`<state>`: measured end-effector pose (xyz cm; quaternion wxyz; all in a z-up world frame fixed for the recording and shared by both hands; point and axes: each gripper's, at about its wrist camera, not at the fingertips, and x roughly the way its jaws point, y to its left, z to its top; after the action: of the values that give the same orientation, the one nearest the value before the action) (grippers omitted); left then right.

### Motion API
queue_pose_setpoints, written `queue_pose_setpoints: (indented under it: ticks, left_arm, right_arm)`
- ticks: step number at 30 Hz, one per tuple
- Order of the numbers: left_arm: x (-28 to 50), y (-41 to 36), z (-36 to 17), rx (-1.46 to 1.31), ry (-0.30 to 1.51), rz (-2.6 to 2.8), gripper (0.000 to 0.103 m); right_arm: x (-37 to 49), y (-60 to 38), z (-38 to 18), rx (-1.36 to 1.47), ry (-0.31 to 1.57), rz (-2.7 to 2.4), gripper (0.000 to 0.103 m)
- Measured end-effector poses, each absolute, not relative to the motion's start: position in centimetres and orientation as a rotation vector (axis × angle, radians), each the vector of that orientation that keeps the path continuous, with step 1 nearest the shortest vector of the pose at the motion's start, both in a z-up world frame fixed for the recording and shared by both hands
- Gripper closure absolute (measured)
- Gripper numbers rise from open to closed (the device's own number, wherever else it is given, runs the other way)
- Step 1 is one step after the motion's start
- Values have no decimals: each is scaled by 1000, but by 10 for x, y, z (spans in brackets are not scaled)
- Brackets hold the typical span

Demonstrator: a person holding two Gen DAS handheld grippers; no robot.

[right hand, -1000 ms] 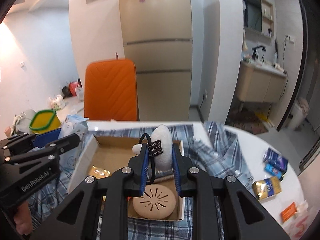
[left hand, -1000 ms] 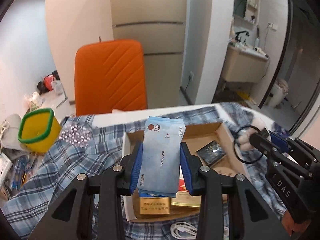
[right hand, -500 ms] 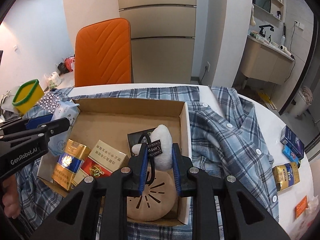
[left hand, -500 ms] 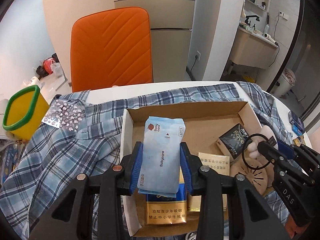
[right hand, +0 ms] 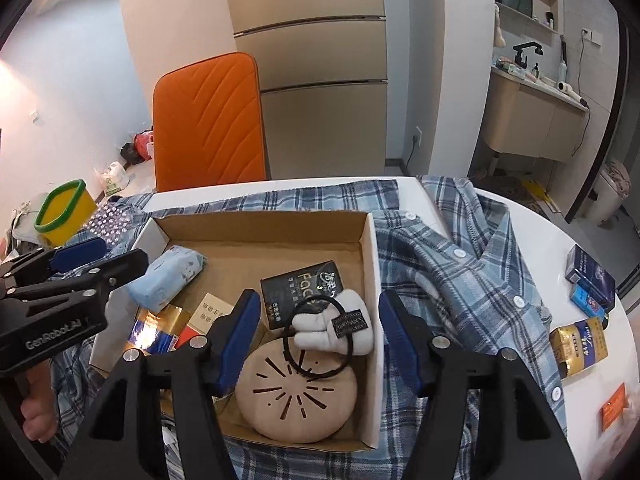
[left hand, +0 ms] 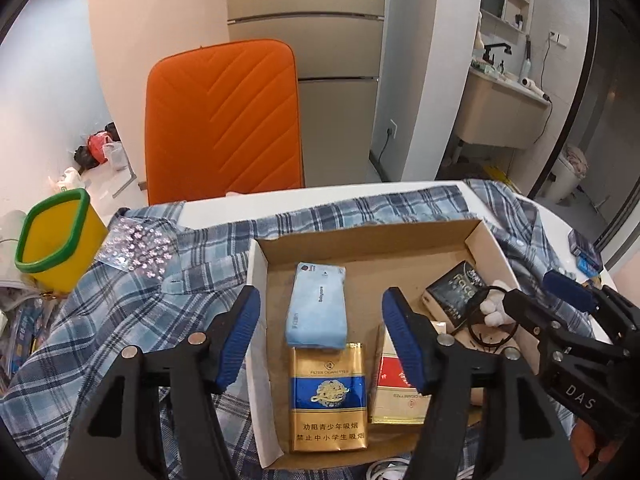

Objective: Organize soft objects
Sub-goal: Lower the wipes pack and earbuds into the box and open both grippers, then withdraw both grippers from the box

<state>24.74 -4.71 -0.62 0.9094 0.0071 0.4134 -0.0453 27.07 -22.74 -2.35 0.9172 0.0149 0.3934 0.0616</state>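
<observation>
A light blue tissue pack (left hand: pixel 317 306) lies in the cardboard box (left hand: pixel 372 240), resting partly on a gold and blue carton (left hand: pixel 329 396). My left gripper (left hand: pixel 322 336) is open and empty just above it. A white plush hand with a black ring (right hand: pixel 334 326) lies in the same box (right hand: pixel 370 264) on a tan round pad (right hand: pixel 296 400). My right gripper (right hand: pixel 314 334) is open around it, not holding it. The tissue pack also shows in the right wrist view (right hand: pixel 166 278).
A black packet (right hand: pixel 304 292) and a red and gold carton (left hand: pixel 396 396) are in the box. A blue plaid shirt (right hand: pixel 472 276) lies under and around the box on the white table. Small cartons (right hand: pixel 588 280) sit at the right. An orange chair (left hand: pixel 224 120) and a yellow bin (left hand: pixel 56 244) stand behind.
Both grippers lowered over the box and opened. The left let go of the tissue pack and the right let go of the plush hand; both now lie in the box.
</observation>
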Motion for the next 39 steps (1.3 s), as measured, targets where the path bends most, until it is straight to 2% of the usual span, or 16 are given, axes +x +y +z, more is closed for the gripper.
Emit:
queue_pose_setpoints:
  ticks: [18,27,39]
  left_arm:
    - [211,-48,45,14,738,-99,41]
    - [172,-46,80,8,640,-108,41]
    - [123,-44,100,-3,552,-118,41]
  right_arm:
    - [235,-227,33,37,667,137,39]
    - [192,-226,74,32,549,144,39]
    - [128,-227,107,19,427,141,39]
